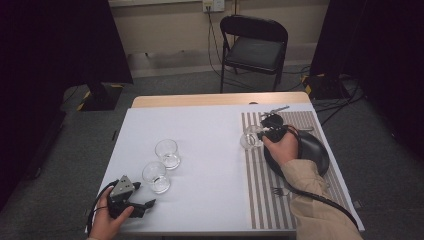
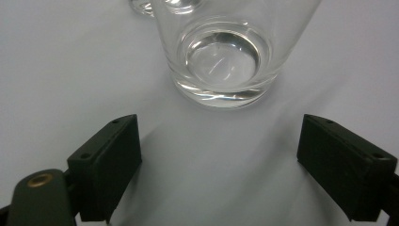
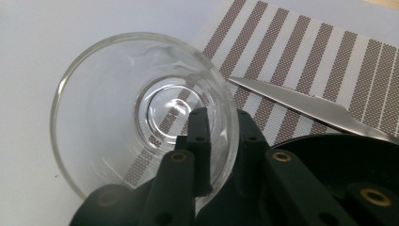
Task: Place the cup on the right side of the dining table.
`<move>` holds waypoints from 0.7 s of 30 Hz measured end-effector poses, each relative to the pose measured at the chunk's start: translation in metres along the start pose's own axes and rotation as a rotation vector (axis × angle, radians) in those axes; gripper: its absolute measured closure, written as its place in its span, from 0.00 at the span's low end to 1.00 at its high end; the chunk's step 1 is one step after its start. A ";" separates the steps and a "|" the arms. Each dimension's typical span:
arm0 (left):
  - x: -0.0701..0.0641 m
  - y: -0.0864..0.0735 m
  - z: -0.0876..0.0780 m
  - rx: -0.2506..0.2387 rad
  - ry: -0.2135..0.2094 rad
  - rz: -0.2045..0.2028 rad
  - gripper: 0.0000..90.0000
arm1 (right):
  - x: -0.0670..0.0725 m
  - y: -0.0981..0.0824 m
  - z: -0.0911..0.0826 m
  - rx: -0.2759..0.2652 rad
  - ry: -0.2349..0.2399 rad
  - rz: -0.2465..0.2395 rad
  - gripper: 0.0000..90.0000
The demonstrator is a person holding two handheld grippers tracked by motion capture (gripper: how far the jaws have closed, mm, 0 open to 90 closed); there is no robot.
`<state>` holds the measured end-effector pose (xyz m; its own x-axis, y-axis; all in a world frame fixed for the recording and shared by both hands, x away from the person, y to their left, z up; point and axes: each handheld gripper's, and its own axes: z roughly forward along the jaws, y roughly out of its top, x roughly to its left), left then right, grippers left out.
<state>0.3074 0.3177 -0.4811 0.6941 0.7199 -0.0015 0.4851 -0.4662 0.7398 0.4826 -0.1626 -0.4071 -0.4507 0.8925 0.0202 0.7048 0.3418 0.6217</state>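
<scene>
A clear glass (image 1: 249, 136) sits at the left edge of the striped placemat (image 1: 260, 195). My right gripper (image 1: 263, 133) pinches its rim. In the right gripper view one jaw is inside the glass (image 3: 117, 94) and the other outside, with the wall between them at my right gripper (image 3: 226, 136). Two more empty glasses (image 1: 167, 153) (image 1: 156, 176) stand on the white table left of centre. My left gripper (image 1: 144, 205) rests open near the front edge, just short of the nearer glass (image 2: 221, 61), with nothing between the jaws of my left gripper (image 2: 219, 165).
A black plate (image 1: 312, 150) lies on the placemat under my right hand, with a knife (image 3: 306, 101) beyond it and a fork (image 1: 279, 190) nearer the front. A black folding chair (image 1: 255, 45) stands past the table's far edge.
</scene>
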 end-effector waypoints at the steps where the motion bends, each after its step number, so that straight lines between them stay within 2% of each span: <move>1: 0.000 0.000 0.000 0.000 0.000 0.000 0.15 | 0.000 0.000 0.000 0.000 -0.004 0.000 0.86; 10: 0.000 0.000 0.000 0.002 0.002 0.003 0.15 | 0.000 -0.003 -0.001 -0.010 -0.006 0.008 0.81; 14: 0.000 0.000 0.000 0.001 0.002 0.003 0.15 | 0.001 -0.003 -0.004 -0.035 -0.007 0.013 0.74; 21: 0.000 0.000 0.000 0.004 0.003 0.005 0.15 | 0.003 -0.004 -0.009 -0.045 -0.012 0.012 0.72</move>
<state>0.3075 0.3180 -0.4808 0.6951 0.7189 0.0045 0.4837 -0.4723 0.7369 0.4736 -0.1638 -0.4021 -0.4354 0.9000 0.0189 0.6850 0.3176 0.6557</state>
